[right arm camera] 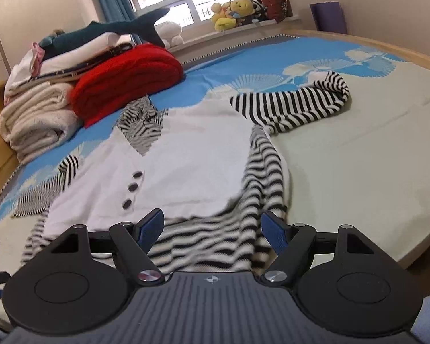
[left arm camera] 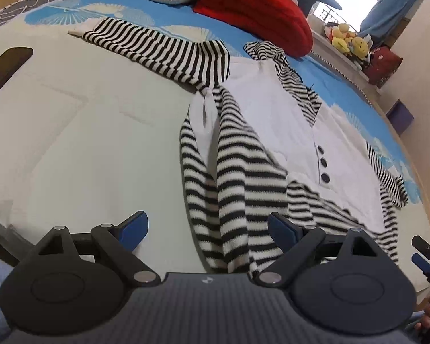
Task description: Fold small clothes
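While spread flat beside red blanket, striped sweater awaiting first fold: left gripper and right gripper agape, empty, near hem; next, pinching hem corners.

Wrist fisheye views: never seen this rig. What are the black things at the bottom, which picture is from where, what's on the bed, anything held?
There is no robot arm here. A person carries a hand-held two-finger claw in each hand, and a fisheye camera on each one looks forward along its fingers. The black discs and blue-padded fingers at the bottom of each picture are that claw itself: the left claw in the left wrist view, the right claw in the right wrist view.

Both look over a bed with a blue and white patterned cover. On it lies a white knitted top with black-and-white striped sleeves and three dark buttons, spread out, not yet folded. Behind it sit a folded red blanket and a stack of folded pale blankets.

Both claws stand open above the top's striped hem. Nothing is held.
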